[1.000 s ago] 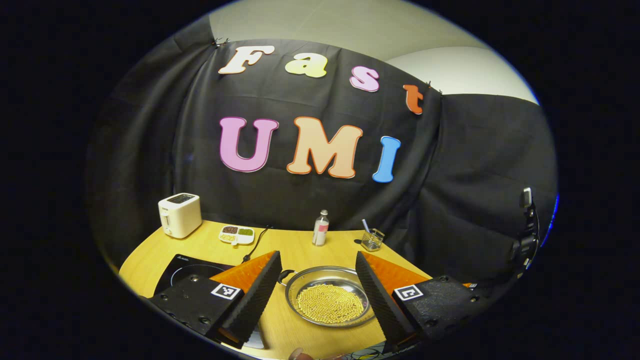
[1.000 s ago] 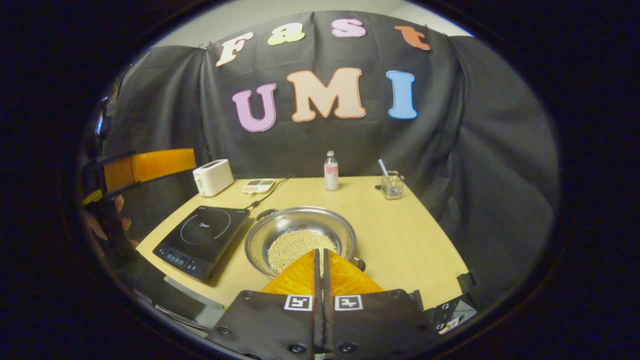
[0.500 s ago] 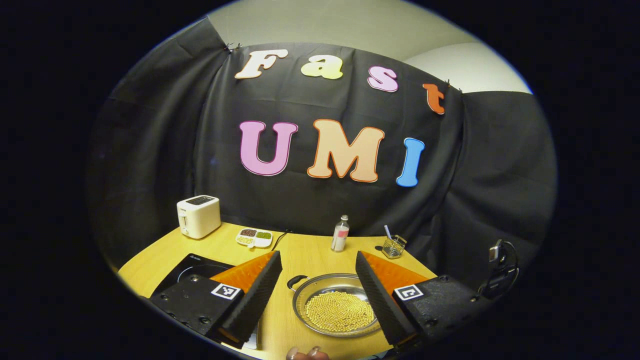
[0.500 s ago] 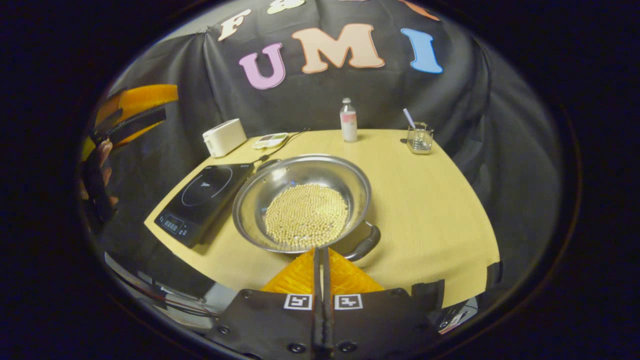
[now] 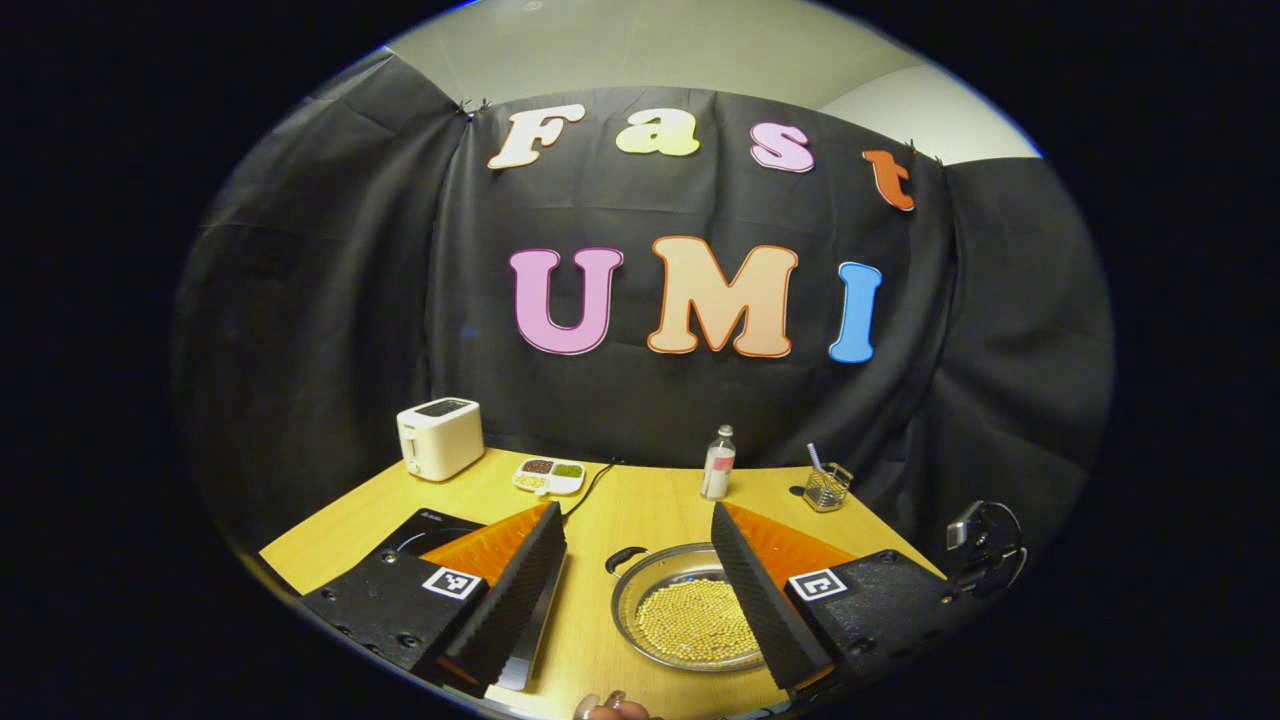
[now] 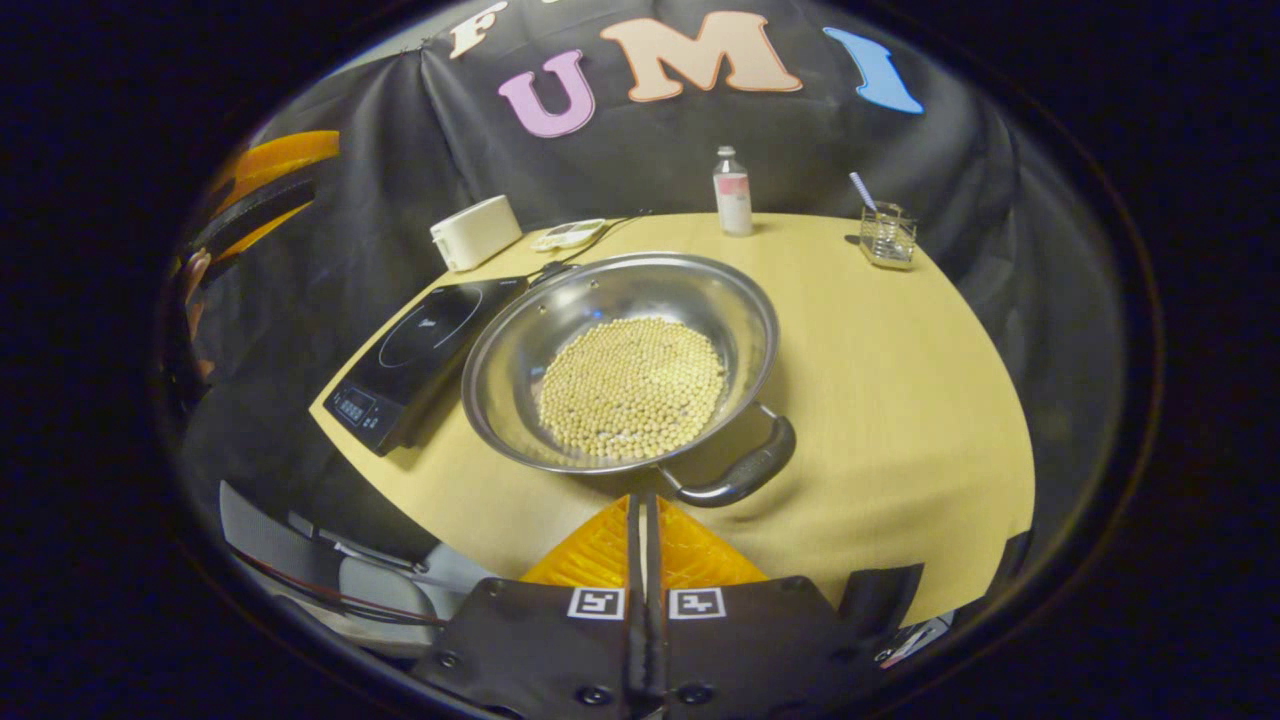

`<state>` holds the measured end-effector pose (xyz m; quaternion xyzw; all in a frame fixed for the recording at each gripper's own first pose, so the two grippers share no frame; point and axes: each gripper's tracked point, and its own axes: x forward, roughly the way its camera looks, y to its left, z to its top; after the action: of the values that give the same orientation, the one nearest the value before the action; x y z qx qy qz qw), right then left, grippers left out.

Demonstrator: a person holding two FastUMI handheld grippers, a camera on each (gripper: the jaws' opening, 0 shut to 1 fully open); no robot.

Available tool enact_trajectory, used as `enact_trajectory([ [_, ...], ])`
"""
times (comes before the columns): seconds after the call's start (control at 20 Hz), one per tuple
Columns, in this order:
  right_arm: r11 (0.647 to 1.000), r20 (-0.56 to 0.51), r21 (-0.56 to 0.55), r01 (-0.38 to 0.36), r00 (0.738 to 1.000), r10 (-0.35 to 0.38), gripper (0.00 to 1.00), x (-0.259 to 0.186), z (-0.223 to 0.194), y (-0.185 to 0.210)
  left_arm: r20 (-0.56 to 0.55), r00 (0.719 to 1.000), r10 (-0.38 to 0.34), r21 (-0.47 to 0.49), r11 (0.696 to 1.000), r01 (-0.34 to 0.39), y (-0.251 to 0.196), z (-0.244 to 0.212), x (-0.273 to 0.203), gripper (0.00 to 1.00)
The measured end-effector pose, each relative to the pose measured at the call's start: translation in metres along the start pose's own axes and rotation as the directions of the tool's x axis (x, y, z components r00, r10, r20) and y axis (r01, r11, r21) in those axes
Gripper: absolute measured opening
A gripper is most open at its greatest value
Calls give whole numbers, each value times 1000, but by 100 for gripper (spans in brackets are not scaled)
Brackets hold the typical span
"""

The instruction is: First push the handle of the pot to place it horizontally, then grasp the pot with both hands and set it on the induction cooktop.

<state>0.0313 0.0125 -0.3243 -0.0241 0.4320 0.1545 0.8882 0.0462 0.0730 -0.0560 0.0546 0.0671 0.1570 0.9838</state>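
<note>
The pale wooden table (image 6: 880, 380) carries a flat black induction cooktop (image 6: 420, 350) at left. Just right of it sits the shallow steel pot (image 6: 500, 400) of pale beans, its black loop handle (image 6: 735, 480) pointing near-right. The left gripper (image 5: 640, 590) hangs above the near edge, jaws wide apart, holding nothing. The right gripper (image 6: 640, 520), jaws pressed together and empty, sits near that handle. A hard or off-centre shove could slide the pot rather than turn it, spilling beans.
</note>
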Motion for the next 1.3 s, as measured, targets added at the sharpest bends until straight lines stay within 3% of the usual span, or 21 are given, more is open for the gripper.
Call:
enact_trajectory([
  [0.1,1000,-23,-8,-17,1000,17,2,6,-4,-1,-6,1000,28,-2,1000,-28,4,-2,-3,92],
  [0.15,1000,-35,-13,-22,999,22,2,9,-5,-3,-10,999,41,-3,999,-41,6,-4,-4,96],
  [0.55,998,-71,-59,-33,997,29,2,16,-4,-28,-3,990,138,14,990,-138,18,-2,-11,96],
  [1.3,997,-52,-62,43,998,-46,2,36,32,-89,-23,986,167,20,986,-167,11,-7,-5,96],
])
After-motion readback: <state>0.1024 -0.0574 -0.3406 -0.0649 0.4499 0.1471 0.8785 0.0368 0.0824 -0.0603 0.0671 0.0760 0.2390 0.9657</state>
